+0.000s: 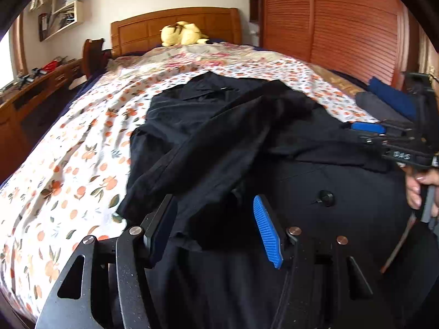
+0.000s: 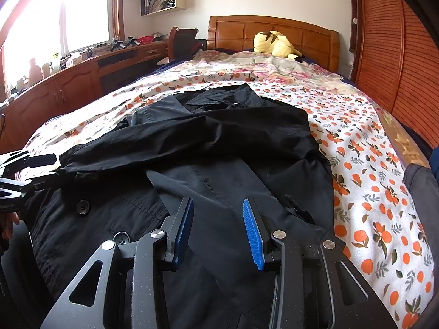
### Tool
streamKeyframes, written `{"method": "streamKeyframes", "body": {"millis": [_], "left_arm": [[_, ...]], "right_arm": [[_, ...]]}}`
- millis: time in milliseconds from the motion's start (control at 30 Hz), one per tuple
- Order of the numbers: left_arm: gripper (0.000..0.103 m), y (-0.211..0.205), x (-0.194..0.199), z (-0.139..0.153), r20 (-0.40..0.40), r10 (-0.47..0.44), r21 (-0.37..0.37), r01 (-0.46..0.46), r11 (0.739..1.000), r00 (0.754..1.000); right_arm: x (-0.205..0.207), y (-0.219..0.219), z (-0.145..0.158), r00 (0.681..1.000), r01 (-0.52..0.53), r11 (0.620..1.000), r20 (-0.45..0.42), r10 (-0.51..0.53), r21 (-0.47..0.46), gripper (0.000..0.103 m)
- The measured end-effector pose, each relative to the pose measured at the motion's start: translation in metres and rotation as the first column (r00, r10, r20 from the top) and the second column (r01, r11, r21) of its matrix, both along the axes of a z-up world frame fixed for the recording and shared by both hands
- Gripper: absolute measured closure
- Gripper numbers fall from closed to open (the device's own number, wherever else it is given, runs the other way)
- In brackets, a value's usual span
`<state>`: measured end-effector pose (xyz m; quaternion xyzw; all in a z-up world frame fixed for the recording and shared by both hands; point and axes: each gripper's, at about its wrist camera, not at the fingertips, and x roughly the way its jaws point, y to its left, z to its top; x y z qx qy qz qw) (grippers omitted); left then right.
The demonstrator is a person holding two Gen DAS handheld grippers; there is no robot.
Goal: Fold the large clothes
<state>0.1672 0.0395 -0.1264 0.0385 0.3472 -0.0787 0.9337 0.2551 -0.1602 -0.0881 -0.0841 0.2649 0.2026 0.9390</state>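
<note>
We see the black coat [image 2: 208, 148] lying along the middle of the bed [image 2: 370, 164], collar toward the headboard [image 2: 274, 31], one sleeve folded across its front. Our left gripper [image 1: 216, 219] stands open just over the sleeve's cuff edge, holding nothing; the right gripper [image 2: 218, 219] is partly open above the coat's front, pads clear of the cloth. Bare floral sheet runs along both long edges of the coat.

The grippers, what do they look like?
Each gripper, the left gripper and the right gripper, has black metal arms with triangle cutouts, round silver rivets, and ribbed blue rubber pads on its two fingers. White lettering marks the right one's side.
</note>
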Motion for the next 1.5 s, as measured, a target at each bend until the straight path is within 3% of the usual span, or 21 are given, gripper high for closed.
{"method": "streamKeyframes", "body": {"millis": [200, 300, 367, 400, 667, 1000, 1100, 1133, 1167, 1333, 1400, 1433, 1500], "left_arm": [[0.044, 0.005, 0.003, -0.013, -0.023, 0.019, 0.043, -0.018, 0.999, 1.0], [0.066, 0.004, 0.006, -0.023, -0.081, -0.003, 0.06, 0.008, 0.998, 0.997], [0.089, 0.005, 0.003, -0.025, -0.078, -0.007, 0.055, 0.012, 0.998, 0.997], [0.094, 0.005, 0.0, -0.023, -0.067, -0.013, 0.051, 0.016, 0.999, 0.998], [0.097, 0.02, -0.035, 0.021, 0.06, 0.0, -0.043, 0.002, 0.999, 0.998], [0.097, 0.025, -0.049, 0.027, 0.065, 0.001, -0.074, 0.004, 0.997, 0.998], [0.084, 0.028, -0.052, 0.026, 0.07, 0.007, -0.08, -0.002, 0.997, 0.998], [0.068, 0.031, -0.052, 0.025, 0.07, 0.014, -0.077, -0.009, 0.997, 0.997], [0.06, 0.035, -0.052, 0.025, 0.071, 0.026, -0.074, -0.02, 0.997, 0.997], [0.056, 0.052, -0.044, 0.017, 0.047, 0.05, -0.073, -0.047, 0.996, 0.998], [0.042, 0.057, -0.041, 0.013, 0.03, 0.047, -0.076, -0.045, 0.996, 0.998], [0.03, 0.059, -0.04, 0.012, 0.03, 0.047, -0.08, -0.045, 0.996, 0.998], [0.025, 0.062, -0.04, 0.011, 0.036, 0.047, -0.097, -0.043, 0.994, 0.998]], "right_arm": [[0.0, -0.001, 0.0, 1.0, 0.002, 1.0, 0.0, -0.002, 0.002, 0.064], [0.002, -0.001, -0.001, 1.0, 0.006, 1.0, -0.003, -0.006, 0.002, 0.064], [0.003, -0.001, -0.002, 1.0, 0.009, 1.0, -0.006, -0.009, 0.001, 0.064], [0.003, -0.001, -0.001, 1.0, 0.009, 1.0, -0.007, -0.009, 0.001, 0.064], [0.007, -0.007, -0.002, 1.0, 0.022, 1.0, -0.008, -0.022, 0.012, 0.064], [0.015, -0.023, 0.003, 0.997, 0.072, 0.997, -0.004, -0.072, 0.026, 0.064], [0.023, -0.026, 0.006, 0.996, 0.087, 0.996, -0.012, -0.087, 0.029, 0.064], [0.027, -0.027, 0.008, 0.995, 0.094, 0.995, -0.02, -0.094, 0.034, 0.064], [0.031, -0.028, 0.01, 0.995, 0.097, 0.994, -0.029, -0.096, 0.042, 0.064], [0.057, -0.022, 0.026, 0.996, 0.091, 0.995, -0.024, -0.09, 0.035, 0.064], [0.072, -0.02, 0.031, 0.995, 0.1, 0.995, -0.013, -0.1, 0.013, 0.064], [0.082, -0.019, 0.034, 0.994, 0.11, 0.994, -0.01, -0.11, 0.002, 0.064], [0.103, -0.019, 0.035, 0.992, 0.123, 0.992, -0.027, -0.123, -0.007, 0.064]]}}
